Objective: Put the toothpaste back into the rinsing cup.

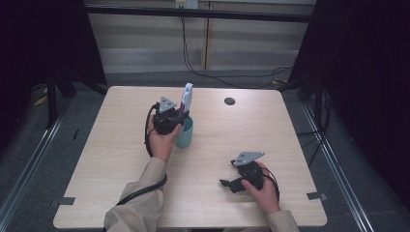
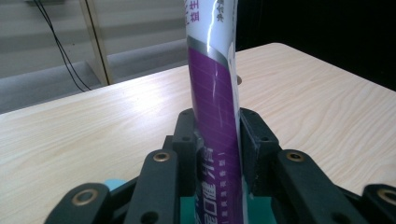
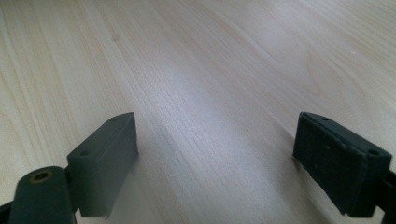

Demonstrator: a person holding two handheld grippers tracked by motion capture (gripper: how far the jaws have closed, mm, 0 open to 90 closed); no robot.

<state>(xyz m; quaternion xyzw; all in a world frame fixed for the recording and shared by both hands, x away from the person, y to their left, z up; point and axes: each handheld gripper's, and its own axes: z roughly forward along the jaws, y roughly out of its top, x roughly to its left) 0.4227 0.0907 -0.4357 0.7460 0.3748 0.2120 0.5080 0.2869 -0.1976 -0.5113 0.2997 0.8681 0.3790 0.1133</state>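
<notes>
High view: the left gripper point(image 1: 178, 116), held in the person's left hand point(image 1: 162, 137), stands over a teal cup point(image 1: 185, 133) left of the middle of the light wooden table point(image 1: 121, 159). Its jaws are clamped on a white-and-purple tube point(image 1: 185, 99), which stands nearly upright, its lower end in the cup and its upper end rising above the gripper. Left gripper view: the two black pads point(image 2: 254, 140) press on either side of the tube point(image 2: 215, 107); the teal rim of the cup point(image 2: 187, 210) shows below them, and the tube's purple part bears white print. The right gripper point(image 1: 227, 182), held in the right hand point(image 1: 266, 191), lies low over the table near its front right corner, well apart from the cup. Right gripper view: its jaws stand wide apart with bare table point(image 3: 210, 70) between them. A small dark round hole point(image 1: 229, 101) sits in the table toward its far edge
</notes>
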